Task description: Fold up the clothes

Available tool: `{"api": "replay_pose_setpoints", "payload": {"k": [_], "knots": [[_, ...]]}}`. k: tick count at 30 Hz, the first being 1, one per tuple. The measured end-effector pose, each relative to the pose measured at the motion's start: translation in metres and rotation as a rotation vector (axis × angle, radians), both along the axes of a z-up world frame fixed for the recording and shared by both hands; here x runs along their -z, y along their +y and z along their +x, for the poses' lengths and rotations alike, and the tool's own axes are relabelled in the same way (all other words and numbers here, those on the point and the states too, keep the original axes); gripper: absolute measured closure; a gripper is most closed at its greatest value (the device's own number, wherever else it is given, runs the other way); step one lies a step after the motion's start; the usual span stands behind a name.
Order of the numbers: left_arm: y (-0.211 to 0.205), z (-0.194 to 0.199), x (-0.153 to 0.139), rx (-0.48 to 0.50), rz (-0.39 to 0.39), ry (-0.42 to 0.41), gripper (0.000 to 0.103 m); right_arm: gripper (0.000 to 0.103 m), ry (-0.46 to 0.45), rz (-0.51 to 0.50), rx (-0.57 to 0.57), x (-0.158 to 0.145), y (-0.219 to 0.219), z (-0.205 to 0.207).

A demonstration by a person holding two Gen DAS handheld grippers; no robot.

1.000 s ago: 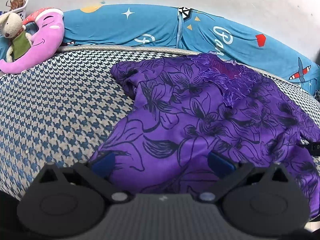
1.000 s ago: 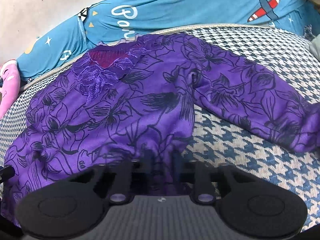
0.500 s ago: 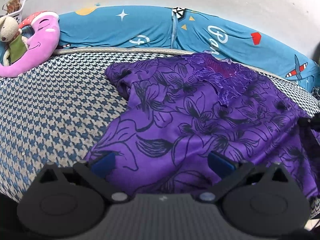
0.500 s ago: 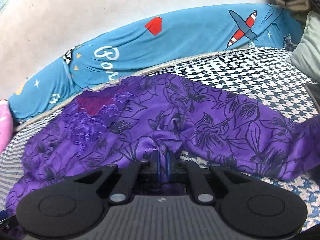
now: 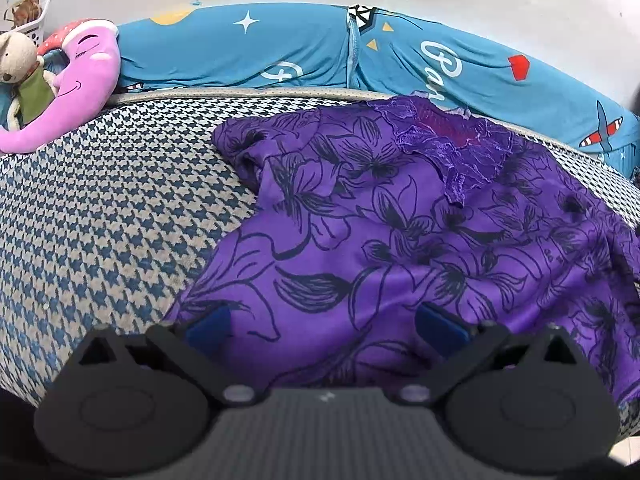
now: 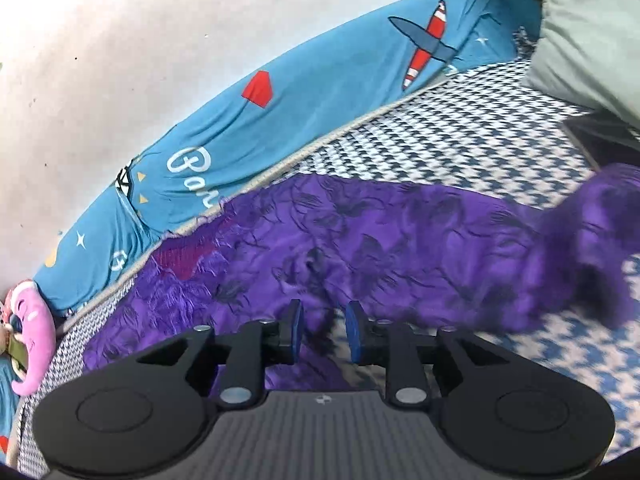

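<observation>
Purple blouse point(image 5: 400, 248) right sleeve blurred (hem hidden) | left tongs point(image 5: 324, 326) spread wide | right tongs point(image 6: 323, 330) parted

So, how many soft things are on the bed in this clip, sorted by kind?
Garments: 1, the purple floral top
Plush toys: 2, the pink moon plush and the beige stuffed animal
Blue printed bolsters: 2
Grey-green cushion: 1
Total: 6

Both cameras sit low and close over the purple flowered dress point(image 5: 400, 240) point(image 6: 380, 240), looking toward the long blue pillow point(image 5: 240, 56) point(image 6: 320, 92) by the wall. The right view tilts. Both show dress and pillow.
</observation>
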State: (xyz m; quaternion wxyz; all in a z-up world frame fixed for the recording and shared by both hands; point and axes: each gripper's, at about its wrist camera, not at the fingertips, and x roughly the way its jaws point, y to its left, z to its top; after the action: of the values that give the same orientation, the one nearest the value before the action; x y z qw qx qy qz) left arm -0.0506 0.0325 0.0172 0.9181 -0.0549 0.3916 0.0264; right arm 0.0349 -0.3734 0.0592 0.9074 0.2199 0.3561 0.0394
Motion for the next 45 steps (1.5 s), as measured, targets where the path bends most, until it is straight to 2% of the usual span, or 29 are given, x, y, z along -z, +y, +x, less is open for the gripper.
{"api": "replay_pose_setpoints", "payload": {"k": [4,7,9,12,14,18,21,22,23,24,26,29,33,36,38,41,45], "knots": [[0.004,-0.002,-0.002,-0.005,-0.021,-0.003,0.0,0.07,0.048,-0.047,-0.015,0.0,-0.006,-0.021],[0.005,-0.003,-0.004,-0.005,-0.028,-0.008,0.0,0.061,0.082,-0.059,-0.031,0.001,-0.01,-0.037],[0.006,-0.005,-0.006,-0.004,-0.033,-0.013,0.0,0.051,0.102,-0.06,-0.038,0.002,-0.013,-0.047],[0.008,-0.006,-0.007,-0.006,-0.039,-0.017,0.0,0.044,0.135,-0.05,-0.036,0.007,-0.016,-0.062],[0.009,-0.006,-0.007,-0.008,-0.037,-0.02,0.0,0.04,0.164,-0.016,-0.023,0.013,-0.018,-0.067],[0.011,-0.009,-0.009,0.001,-0.045,-0.029,0.0,0.04,0.219,0.056,-0.005,0.027,-0.021,-0.076],[0.011,-0.013,-0.011,0.032,-0.056,-0.035,0.0,0.039,0.221,0.06,0.004,0.031,-0.017,-0.078],[0.011,-0.013,-0.011,0.044,-0.06,-0.034,0.0,0.05,0.217,0.061,-0.003,0.031,-0.015,-0.079],[0.011,-0.014,-0.011,0.057,-0.065,-0.032,0.0,0.078,0.213,0.073,-0.019,0.03,-0.013,-0.078],[0.011,-0.015,-0.011,0.071,-0.073,-0.03,0.0,0.09,0.21,0.084,-0.024,0.03,-0.012,-0.079],[0.01,-0.016,-0.011,0.099,-0.087,-0.026,0.0,0.094,0.194,0.083,-0.014,0.027,-0.01,-0.081],[0.009,-0.018,-0.01,0.119,-0.086,-0.027,0.0,0.095,0.121,0.034,0.041,0.012,-0.011,-0.09],[0.011,-0.017,-0.009,0.118,-0.079,-0.02,0.0,0.096,0.032,-0.025,0.173,-0.006,-0.024,-0.102],[0.014,-0.016,-0.006,0.102,-0.072,-0.006,0.0,0.096,0.025,-0.124,0.264,-0.008,-0.025,-0.101],[0.017,-0.015,-0.006,0.092,-0.071,0.0,0.0,0.095,0.015,-0.11,0.296,-0.01,-0.029,-0.1],[0.022,-0.016,-0.005,0.078,-0.074,0.004,0.0,0.094,-0.008,-0.063,0.272,-0.015,-0.03,-0.104],[0.03,-0.017,-0.005,0.057,-0.08,0.004,0.0,0.094,-0.017,-0.066,0.148,-0.015,-0.011,-0.105]]}}
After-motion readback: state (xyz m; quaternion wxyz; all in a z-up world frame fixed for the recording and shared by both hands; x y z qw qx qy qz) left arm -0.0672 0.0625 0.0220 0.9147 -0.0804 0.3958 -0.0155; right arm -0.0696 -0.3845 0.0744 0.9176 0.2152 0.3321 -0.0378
